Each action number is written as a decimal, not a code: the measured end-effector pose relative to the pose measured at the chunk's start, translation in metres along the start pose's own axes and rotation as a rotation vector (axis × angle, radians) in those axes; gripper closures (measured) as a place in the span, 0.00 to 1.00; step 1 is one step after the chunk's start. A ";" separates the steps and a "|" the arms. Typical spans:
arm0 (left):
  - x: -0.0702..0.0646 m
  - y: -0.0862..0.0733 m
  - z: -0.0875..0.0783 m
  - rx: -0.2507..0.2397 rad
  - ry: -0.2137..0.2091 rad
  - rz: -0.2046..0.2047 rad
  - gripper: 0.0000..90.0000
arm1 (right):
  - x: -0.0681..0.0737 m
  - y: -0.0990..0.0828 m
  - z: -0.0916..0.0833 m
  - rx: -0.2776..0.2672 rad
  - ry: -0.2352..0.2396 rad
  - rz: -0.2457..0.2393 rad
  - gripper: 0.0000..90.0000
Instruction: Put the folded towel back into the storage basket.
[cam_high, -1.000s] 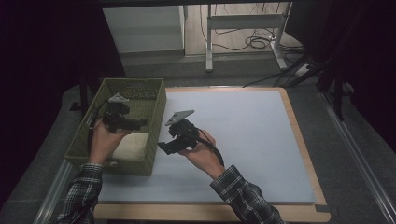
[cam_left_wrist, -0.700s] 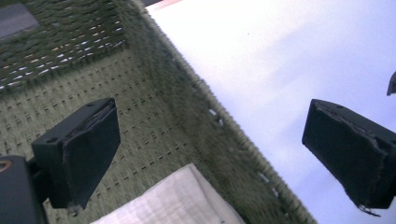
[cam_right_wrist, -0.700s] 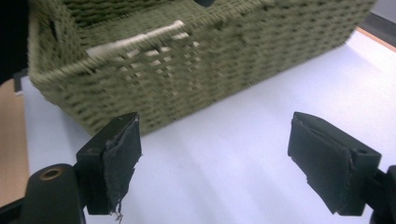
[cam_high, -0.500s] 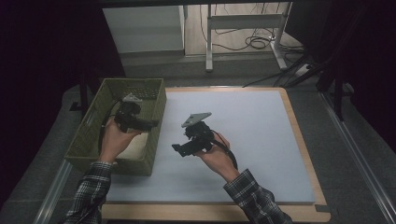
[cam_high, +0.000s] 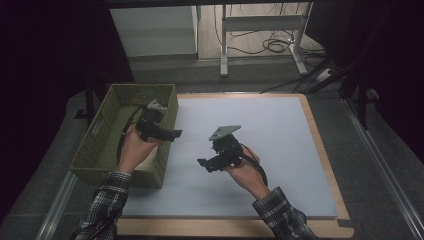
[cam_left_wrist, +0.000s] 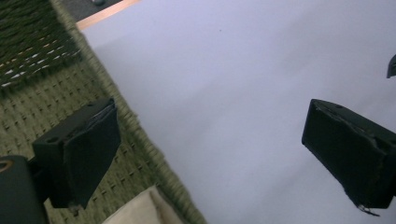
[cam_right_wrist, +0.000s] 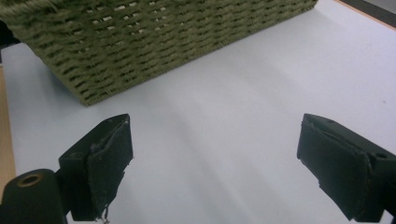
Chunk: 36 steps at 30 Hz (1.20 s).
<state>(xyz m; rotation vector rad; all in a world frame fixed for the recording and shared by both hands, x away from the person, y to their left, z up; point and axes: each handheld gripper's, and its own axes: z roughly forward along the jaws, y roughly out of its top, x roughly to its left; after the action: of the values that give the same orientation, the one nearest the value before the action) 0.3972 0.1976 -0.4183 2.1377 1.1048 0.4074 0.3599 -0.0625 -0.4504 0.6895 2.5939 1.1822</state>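
Note:
An olive woven basket stands on the left part of the pale mat. My left gripper hovers over the basket's right rim, jaws wide apart and empty, pointing toward the mat. A cream cloth lies inside the basket below it, also seen as a pale patch. My right gripper is held over the middle of the mat, open and empty, facing the basket's side wall.
The mat lies on a wooden board whose edge frames it. Beyond the table stand a white cabinet and a metal desk frame with cables on the floor.
Both hands have shifted right. My left gripper moved from inside the basket to over its right rim. My right gripper moved right and nearer over the mat.

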 end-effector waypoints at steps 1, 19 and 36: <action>-0.002 0.001 0.001 -0.002 0.000 0.006 0.05 | -0.001 -0.002 -0.001 0.002 -0.003 0.003 0.12; -0.047 0.016 0.028 -0.009 -0.075 0.076 0.05 | -0.024 -0.035 -0.027 0.018 -0.047 0.047 0.12; -0.093 0.012 0.053 -0.023 -0.165 0.101 0.04 | -0.046 -0.077 -0.059 0.035 -0.116 0.086 0.11</action>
<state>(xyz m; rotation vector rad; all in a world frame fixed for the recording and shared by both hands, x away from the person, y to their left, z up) 0.3784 0.0949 -0.4451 2.1706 0.8981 0.2822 0.3523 -0.1678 -0.4695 0.8587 2.5172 1.0882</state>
